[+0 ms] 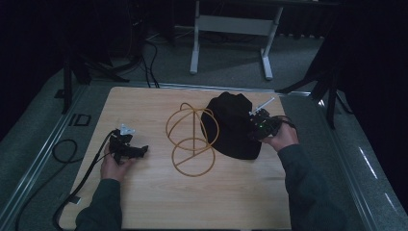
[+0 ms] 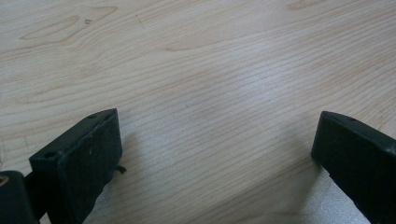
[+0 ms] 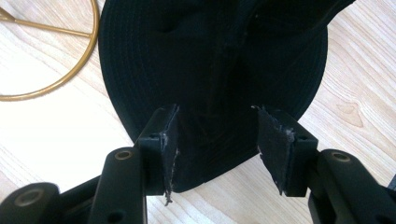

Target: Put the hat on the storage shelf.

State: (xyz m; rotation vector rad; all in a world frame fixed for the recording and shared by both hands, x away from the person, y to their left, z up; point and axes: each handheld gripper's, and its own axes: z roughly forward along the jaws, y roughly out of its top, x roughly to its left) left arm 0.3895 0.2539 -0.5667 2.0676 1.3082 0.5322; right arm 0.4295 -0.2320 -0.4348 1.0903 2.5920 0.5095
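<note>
Hat [image 1: 231, 126], black and hard to read, lies right of centre on the bench [image 1: 159, 202], overlapping a wire stand [image 1: 191, 138]. Right gripper [image 3: 215, 149] jaws straddle its brim, spread; left gripper [image 2: 215, 154] jaws spread over bare wood.

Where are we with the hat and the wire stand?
Nothing looks done: the black hat lies on the table beside the gold wire stand. In hand: the right tool, jaws open, straddles the hat's brim. The left tool waits open over bare wood. Gripping remains.
</note>
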